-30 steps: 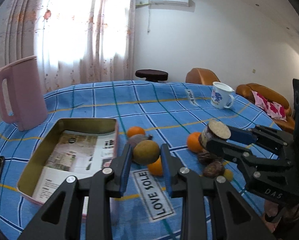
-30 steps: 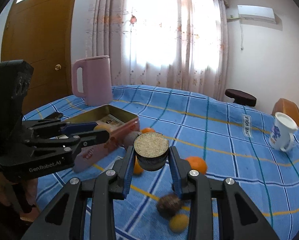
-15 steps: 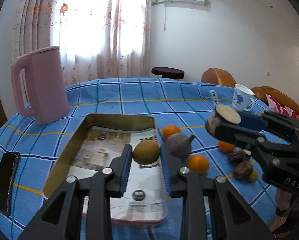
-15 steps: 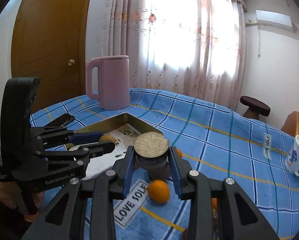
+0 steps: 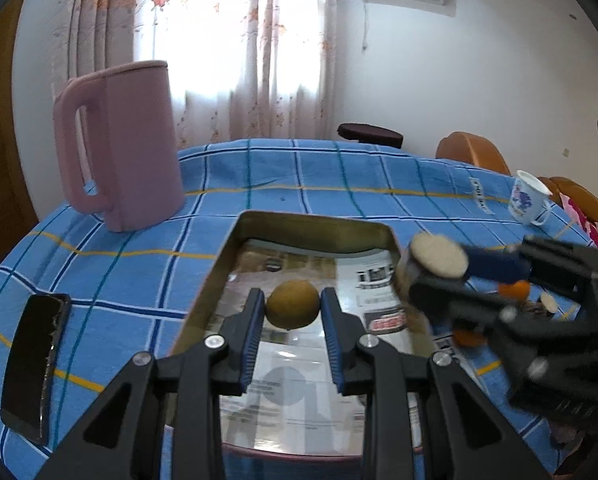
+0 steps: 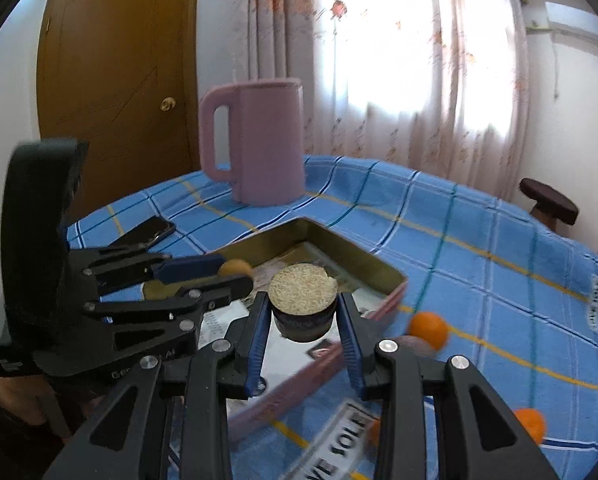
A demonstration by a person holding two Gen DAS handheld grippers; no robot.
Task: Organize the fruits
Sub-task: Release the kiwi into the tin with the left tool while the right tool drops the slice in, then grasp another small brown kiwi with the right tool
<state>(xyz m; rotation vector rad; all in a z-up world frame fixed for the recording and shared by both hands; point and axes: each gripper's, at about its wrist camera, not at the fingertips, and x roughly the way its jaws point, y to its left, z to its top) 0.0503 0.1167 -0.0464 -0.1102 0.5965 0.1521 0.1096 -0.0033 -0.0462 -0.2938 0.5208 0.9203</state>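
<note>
Left wrist: left gripper (image 5: pixel 293 307) pinches brown fruit (image 5: pixel 293 309) over tin tray (image 5: pixel 315 223).

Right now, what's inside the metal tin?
Printed paper lines the bottom of the tin. No fruit rests in it yet: the left gripper holds the brown fruit over it. The gripper bodies hide the near end.

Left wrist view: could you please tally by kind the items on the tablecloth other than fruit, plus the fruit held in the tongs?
Pink jug: 1
Phone: 1
Metal tin: 1
Mug: 1
Round yellow-brown fruit, held: 1
Cut fruit piece, held: 1
Total: 6
</note>
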